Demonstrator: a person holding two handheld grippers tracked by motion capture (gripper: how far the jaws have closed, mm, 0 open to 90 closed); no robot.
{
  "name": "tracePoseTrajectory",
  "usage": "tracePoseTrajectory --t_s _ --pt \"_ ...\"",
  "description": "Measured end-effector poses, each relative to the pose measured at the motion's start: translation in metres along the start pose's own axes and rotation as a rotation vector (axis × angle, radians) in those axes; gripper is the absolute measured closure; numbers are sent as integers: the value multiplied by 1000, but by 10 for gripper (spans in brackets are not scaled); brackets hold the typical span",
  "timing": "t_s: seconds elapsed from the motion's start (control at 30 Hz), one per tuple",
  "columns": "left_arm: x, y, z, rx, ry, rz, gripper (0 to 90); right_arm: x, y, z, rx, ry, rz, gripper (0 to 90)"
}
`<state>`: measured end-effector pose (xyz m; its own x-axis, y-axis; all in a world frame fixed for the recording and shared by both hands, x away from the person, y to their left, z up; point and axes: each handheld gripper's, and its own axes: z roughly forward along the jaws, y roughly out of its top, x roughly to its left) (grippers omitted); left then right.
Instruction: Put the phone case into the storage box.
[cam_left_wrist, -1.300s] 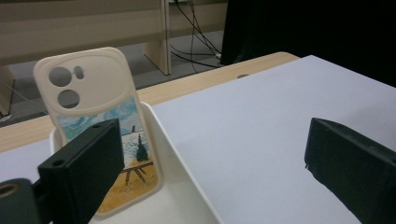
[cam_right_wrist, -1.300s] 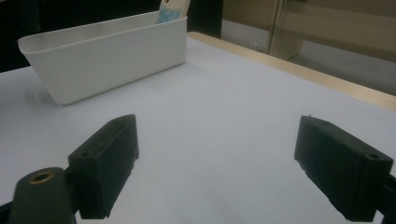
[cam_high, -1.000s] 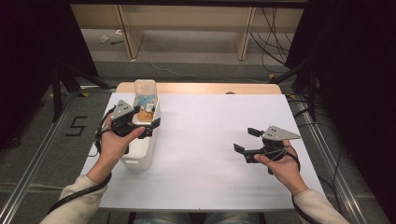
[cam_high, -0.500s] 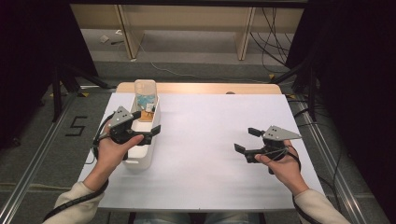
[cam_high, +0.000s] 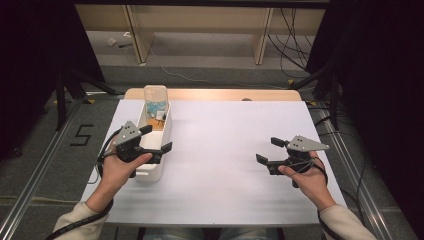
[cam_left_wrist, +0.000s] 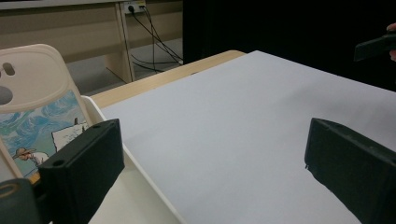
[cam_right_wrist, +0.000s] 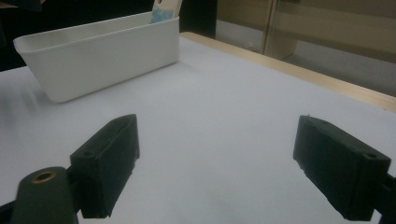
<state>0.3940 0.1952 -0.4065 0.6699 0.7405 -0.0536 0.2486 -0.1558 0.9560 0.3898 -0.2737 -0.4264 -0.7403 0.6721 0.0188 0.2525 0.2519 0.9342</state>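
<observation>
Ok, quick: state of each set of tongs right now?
Left tongs: open, empty, over the white bin.
Right tongs: open, empty, above the table.

white bins: 1 | phone cases in the bin: 1 | grippers: 2, left gripper, right gripper

small items in the white bin too tiny to identify, possibly cards, phone case cut off at left edge
</observation>
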Motion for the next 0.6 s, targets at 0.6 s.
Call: tracePoseTrajectory --t_s 0.6 --pt "2 -12 -8 28 -21 25 44 1 0 1 7 1 -1 155"
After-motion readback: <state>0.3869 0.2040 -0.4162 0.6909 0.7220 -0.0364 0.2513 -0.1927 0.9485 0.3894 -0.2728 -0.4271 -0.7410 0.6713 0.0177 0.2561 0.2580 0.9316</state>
